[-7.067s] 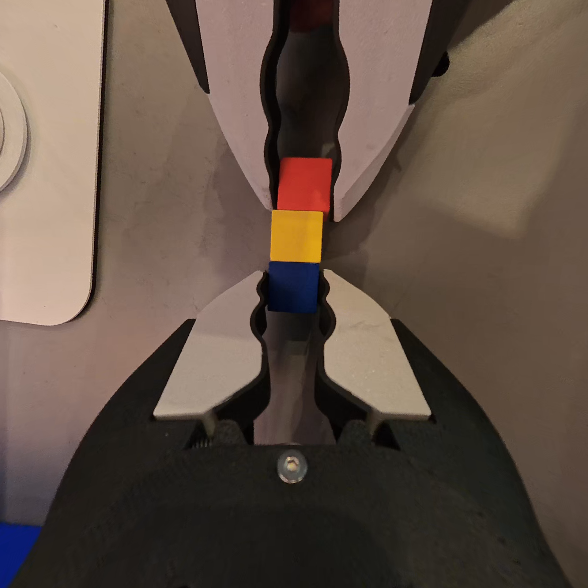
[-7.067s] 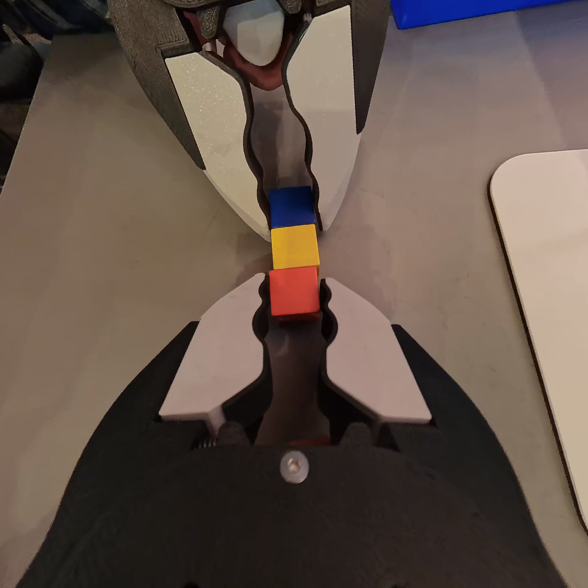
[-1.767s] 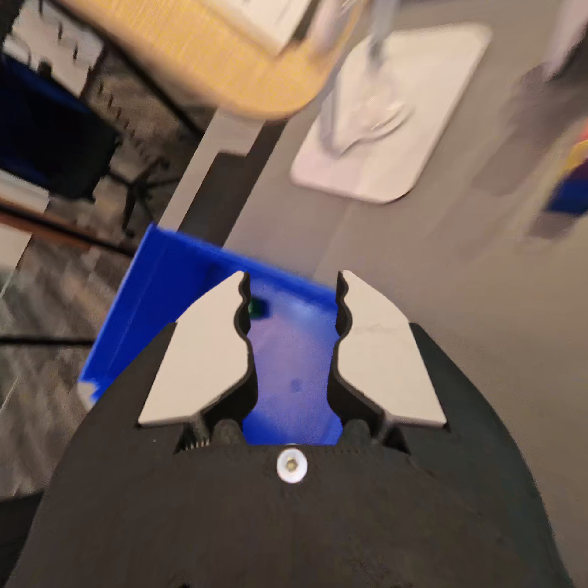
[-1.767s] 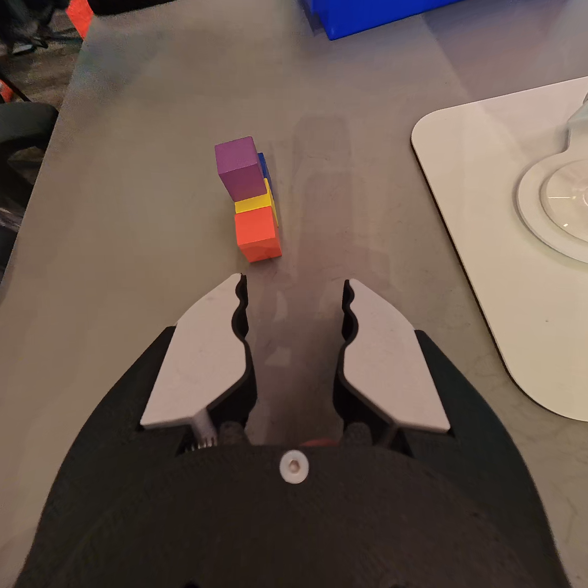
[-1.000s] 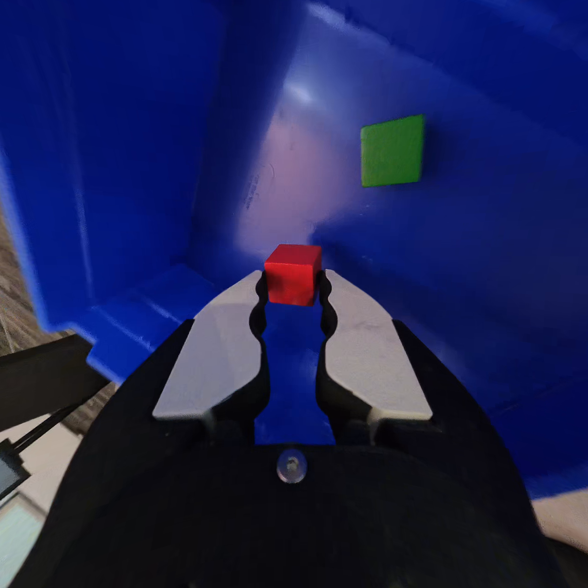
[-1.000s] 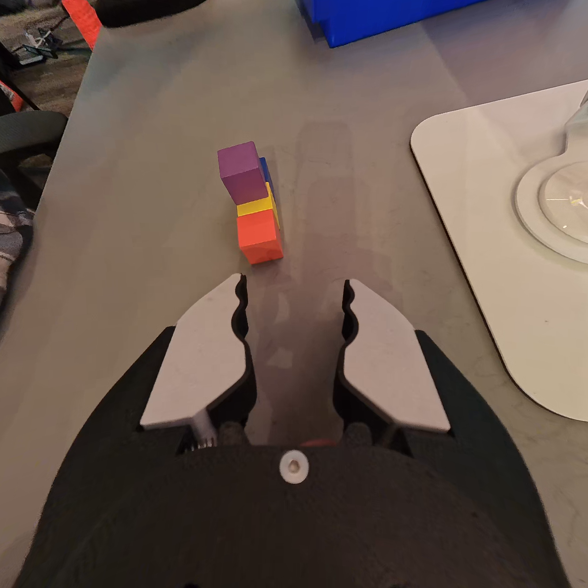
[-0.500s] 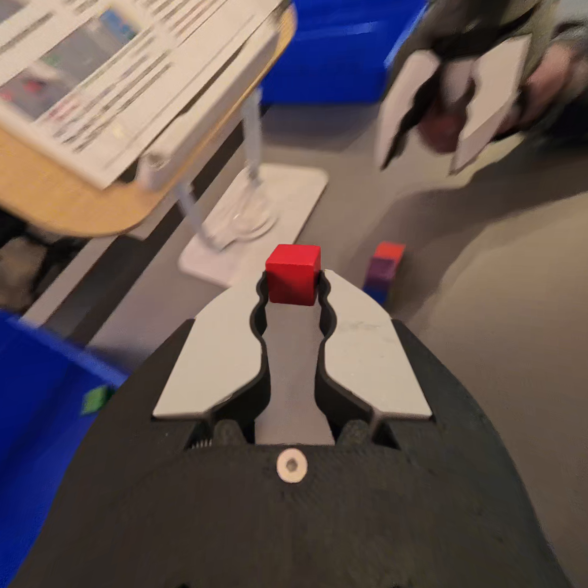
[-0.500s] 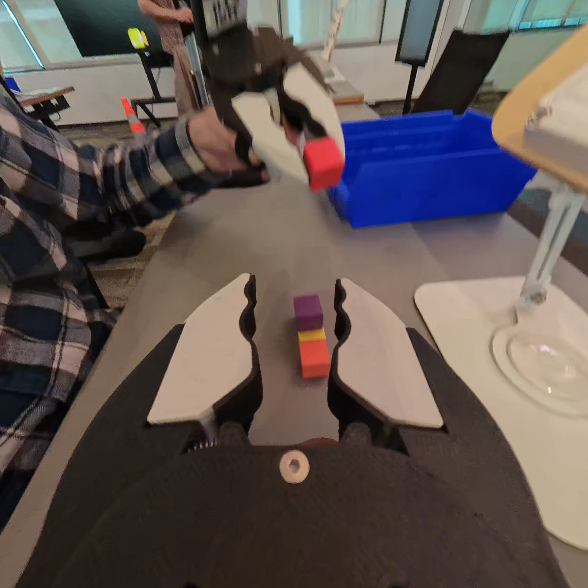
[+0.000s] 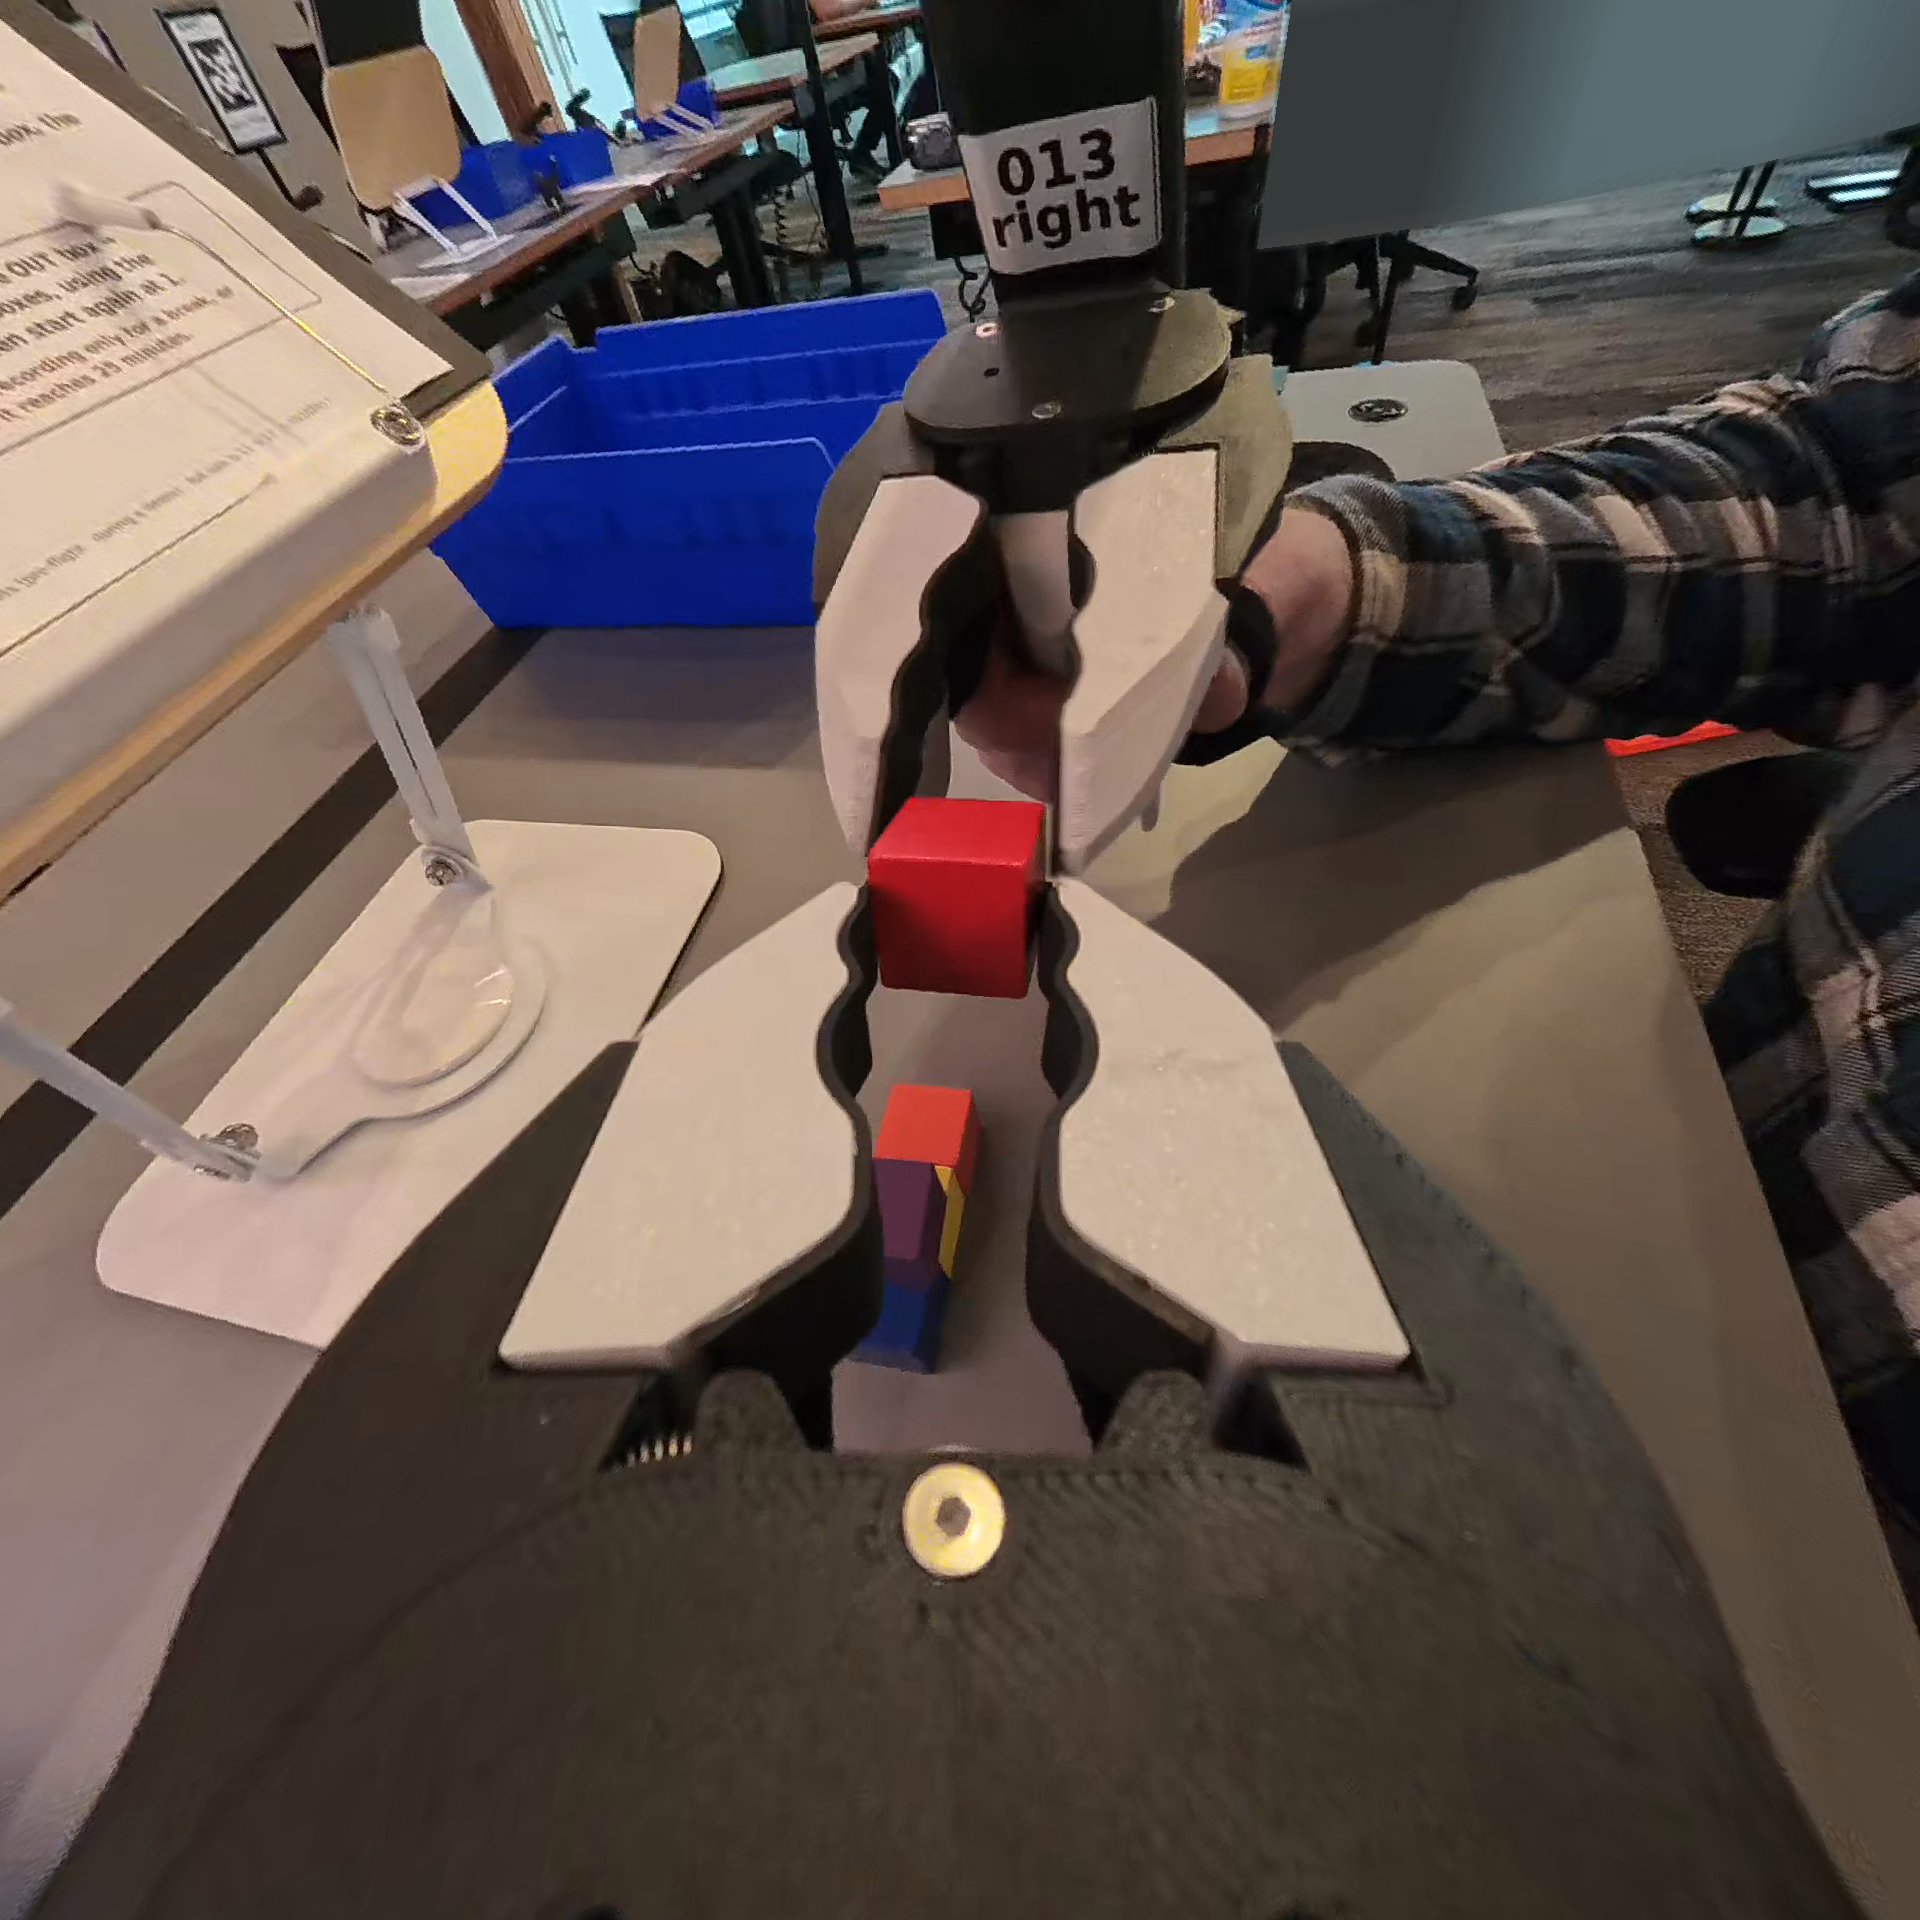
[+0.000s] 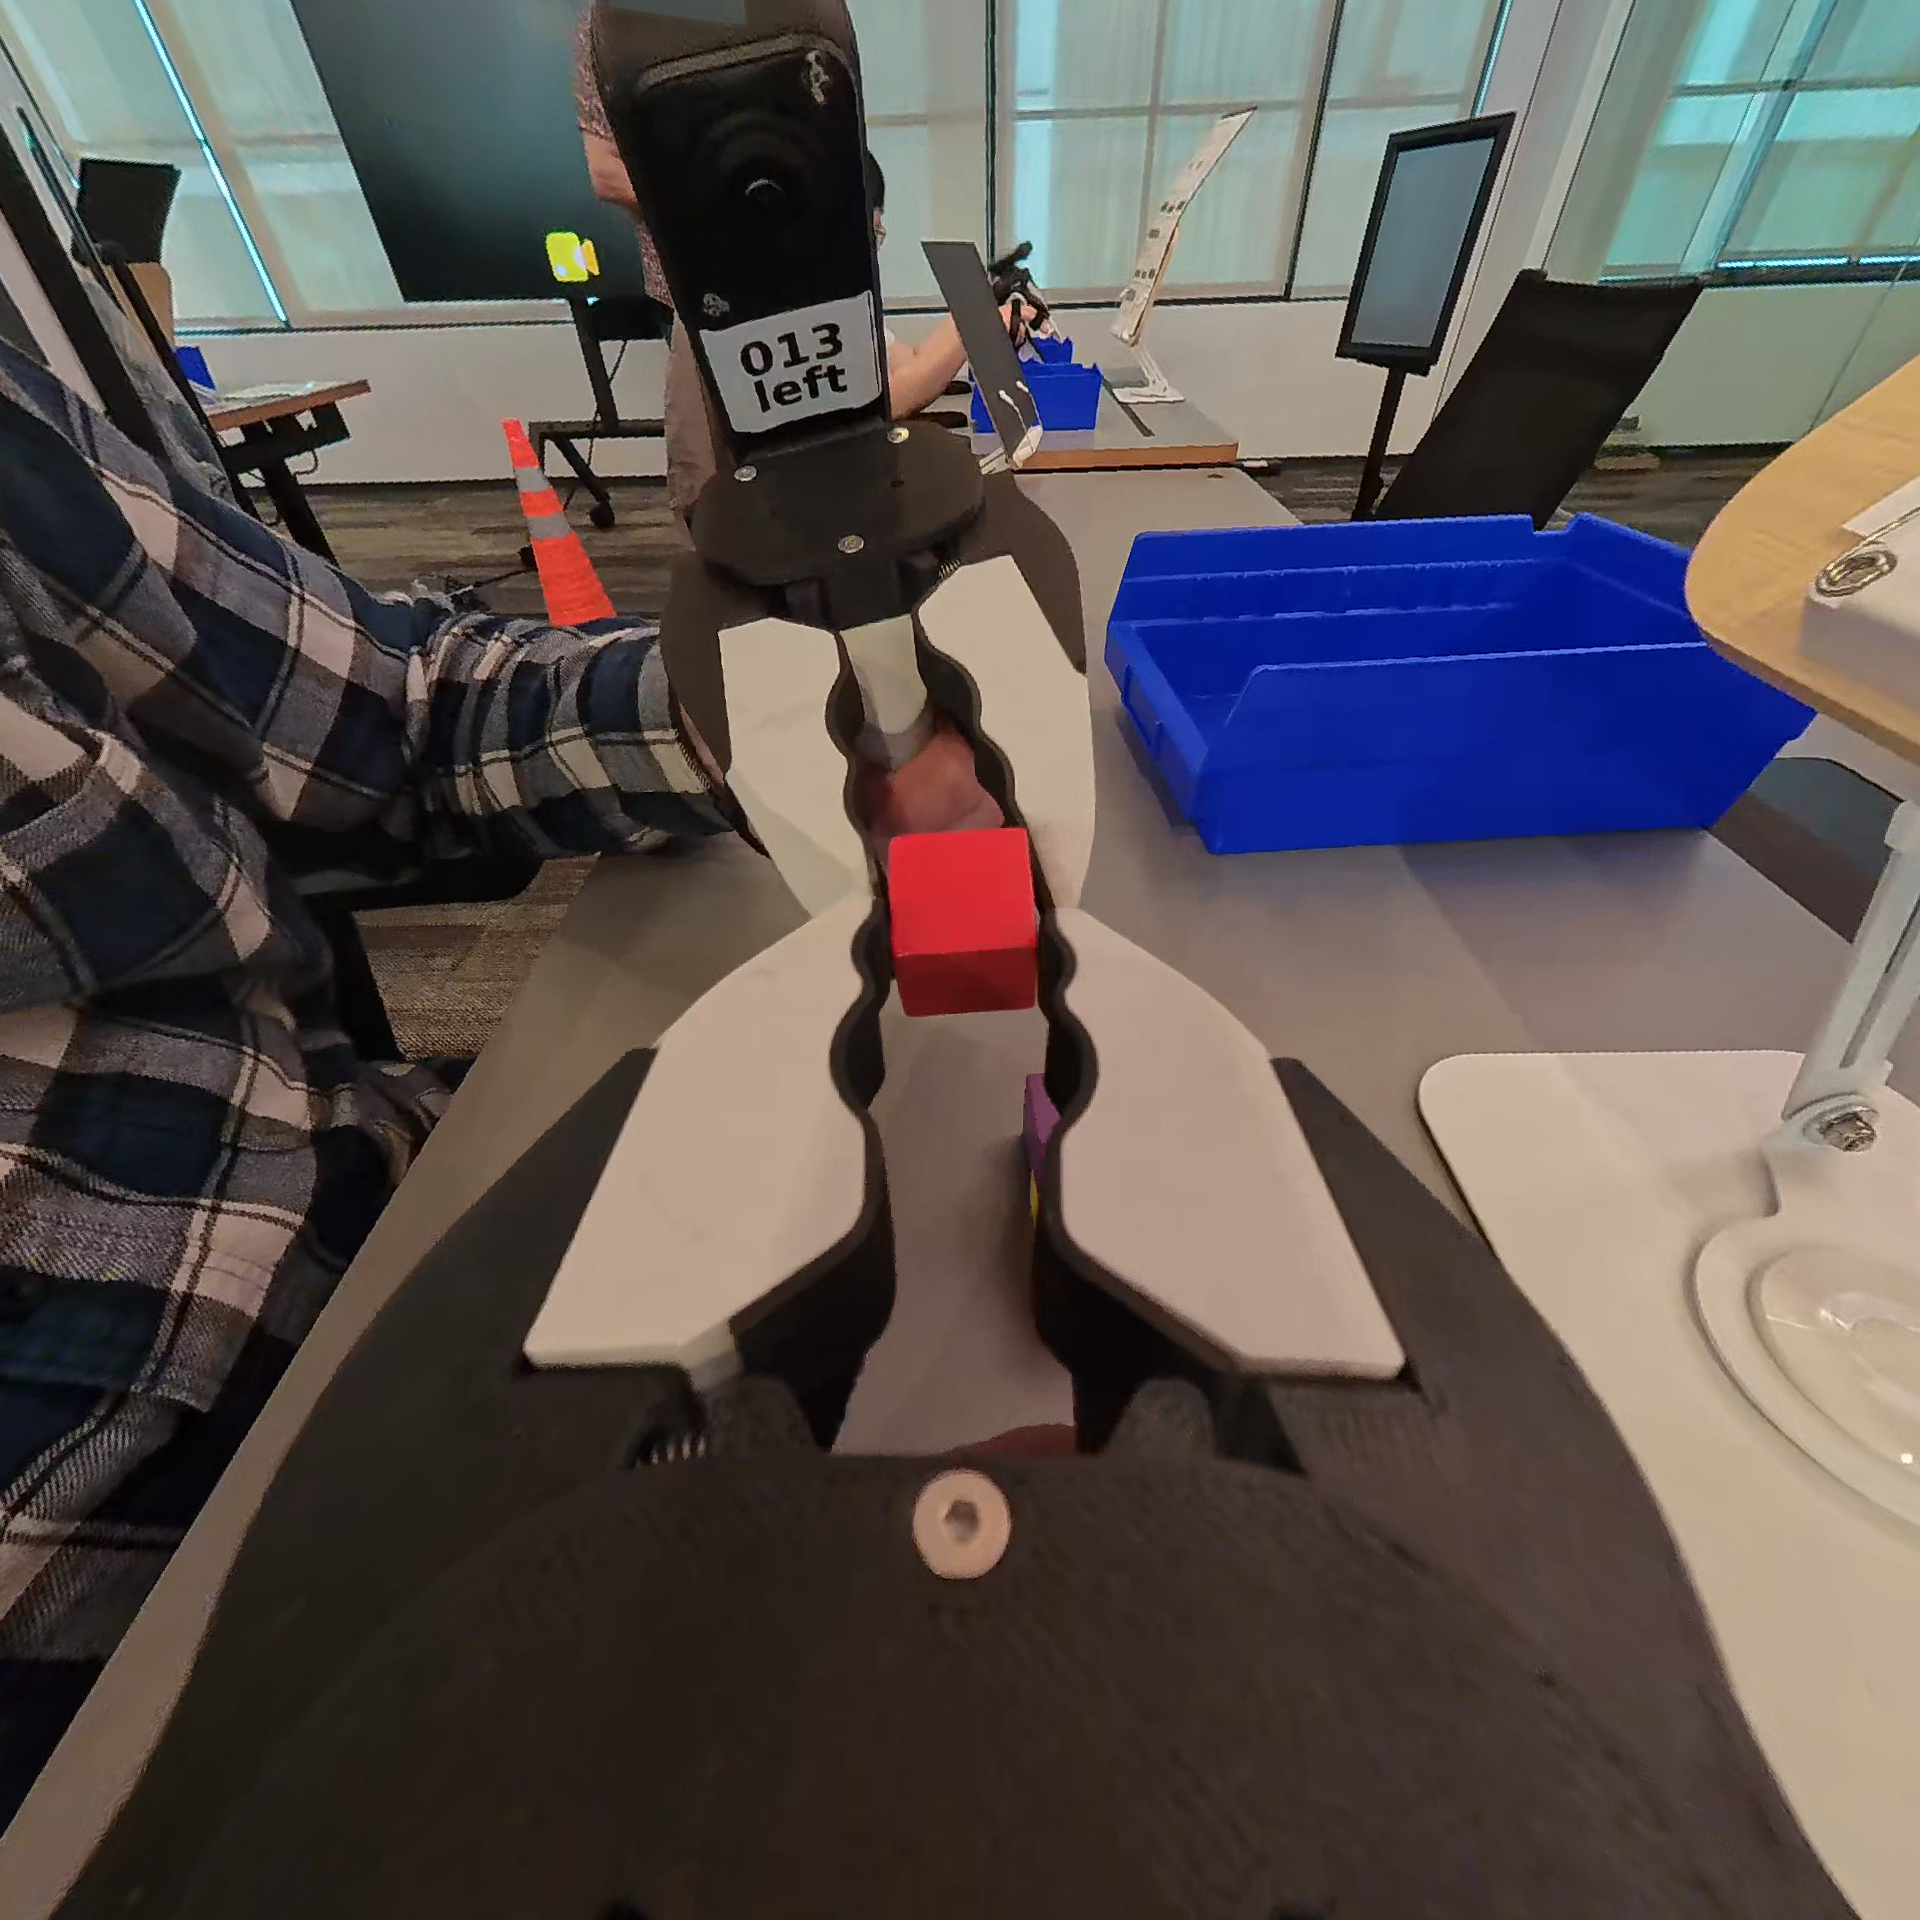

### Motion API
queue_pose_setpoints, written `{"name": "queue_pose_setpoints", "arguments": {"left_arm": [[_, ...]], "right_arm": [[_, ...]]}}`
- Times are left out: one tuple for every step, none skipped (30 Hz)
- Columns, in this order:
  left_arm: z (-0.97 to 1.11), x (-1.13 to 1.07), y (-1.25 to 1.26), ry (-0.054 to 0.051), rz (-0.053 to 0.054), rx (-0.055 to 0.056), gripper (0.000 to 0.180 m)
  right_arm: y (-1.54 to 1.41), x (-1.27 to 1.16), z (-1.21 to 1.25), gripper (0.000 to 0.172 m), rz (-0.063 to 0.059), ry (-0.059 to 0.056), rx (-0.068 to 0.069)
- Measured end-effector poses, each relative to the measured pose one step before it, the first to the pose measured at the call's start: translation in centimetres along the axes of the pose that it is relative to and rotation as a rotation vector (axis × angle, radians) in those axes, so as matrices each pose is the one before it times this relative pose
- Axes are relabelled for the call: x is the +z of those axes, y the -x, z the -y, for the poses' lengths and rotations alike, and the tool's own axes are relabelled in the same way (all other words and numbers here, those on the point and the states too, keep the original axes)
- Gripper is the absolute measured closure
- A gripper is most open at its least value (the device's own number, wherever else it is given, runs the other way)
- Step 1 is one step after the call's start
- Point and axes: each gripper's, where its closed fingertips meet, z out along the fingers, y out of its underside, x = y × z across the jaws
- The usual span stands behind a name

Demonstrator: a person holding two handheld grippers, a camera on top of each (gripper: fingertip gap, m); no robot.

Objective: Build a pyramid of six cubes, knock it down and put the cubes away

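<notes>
Red dominates the centre of both wrist views: a red cube (image 9: 956, 899) held in the air above the grey surface (image 9: 1403, 935), with both pairs of jaws on it at once.

Going left to right in the left wrist view: at 9 o'clock a white stand base (image 9: 416, 1039) rests on the surface; at 11 o'clock a blue bin (image 9: 665, 488) sits farther back; at centre the left gripper (image 9: 956, 914) has its jaws clamped on the red cube's sides. Just beyond, at 12 o'clock, the right gripper (image 9: 961, 831) points down at the same cube, its jaws pressed on the far end. Below the cube, toward 6 o'clock, the partial pyramid stands on the surface: a blue cube (image 9: 904, 1320), a yellow cube (image 9: 951, 1216) and an orange-red cube (image 9: 925, 1127) in a row, with a purple cube (image 9: 906, 1210) on top. At 3 o'clock a plaid sleeve (image 9: 1610, 582) reaches in.

This looks like a hand-over during building. Next, one gripper should let go so the other can seat the red cube beside the purple one.

A second ago the left jaws held this cube inside the bin, and the right jaws stood wide apart near the stack.
</notes>
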Motion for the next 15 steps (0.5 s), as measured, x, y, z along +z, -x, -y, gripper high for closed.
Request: {"name": "queue_pose_setpoints", "arguments": {"left_arm": [[0.043,0.059,-0.033,-0.0045,-0.0005,0.0033,0.151],[0.057,0.064,0.003,-0.0058,0.0024,0.0018,0.152],[0.032,0.050,-0.050,-0.0046,-0.0059,-0.0069,0.151],[0.014,0.025,0.006,-0.0020,-0.0081,-0.0094,0.151],[0.011,0.021,0.041,-0.0046,-0.0068,-0.0058,0.152],[-0.016,-0.002,0.011,-0.0019,-0.0106,-0.0065,0.152],[-0.029,-0.060,-0.040,0.0009,-0.0142,-0.0058,0.149],[-0.039,-0.165,0.122,0.0007,0.0002,0.0055,0.142],[-0.164,-0.273,0.390,0.0103,0.0170,0.0119,0.136],[-0.298,-0.313,0.332,0.0123,0.0081,0.0095,0.132],[-0.495,-0.279,0.201,0.0184,-0.0042,0.0029,0.132],[-0.810,-0.178,0.248,0.0316,-0.0003,0.0038,0.132],[-1.070,-0.024,0.177,0.0417,-0.0056,0.0005,0.131],[-1.136,0.121,0.186,0.0415,-0.0043,-0.0050,0.130],[-1.031,0.202,0.231,0.0339,0.0029,-0.0008,0.130]], "right_arm": [[-0.024,-0.046,0.012,0.145,0.0027,-0.0031,-0.0006],[-0.012,-0.066,0.009,0.145,0.0044,-0.0022,0.0026],[-0.017,-0.035,-0.006,0.145,0.0034,-0.0005,0.0026],[-0.055,-0.015,-0.001,0.145,-0.0006,-0.0033,0.0016],[-0.063,-0.020,0.000,0.145,0.0004,-0.0041,0.0036],[-0.076,-0.046,0.022,0.145,0.0012,-0.0036,0.0037],[-0.166,-0.118,-0.026,0.145,-0.0043,0.0013,-0.0007],[-0.274,-0.214,-0.086,0.145,-0.0101,0.0062,-0.0024],[-0.322,-0.298,-0.111,0.145,-0.0108,0.0039,0.0004],[-0.367,-0.313,-0.245,0.145,-0.0090,0.0075,0.0045],[-0.418,-0.221,-0.526,0.145,-0.0097,0.0239,0.0027],[-0.442,-0.089,-0.769,0.145,-0.0122,0.0361,-0.0033],[-0.382,0.052,-0.858,0.145,-0.0067,0.0370,-0.0033],[-0.301,0.201,-0.892,0.145,0.0014,0.0378,0.0054],[-0.242,0.320,-0.858,0.145,0.0031,0.0363,0.0064]]}}
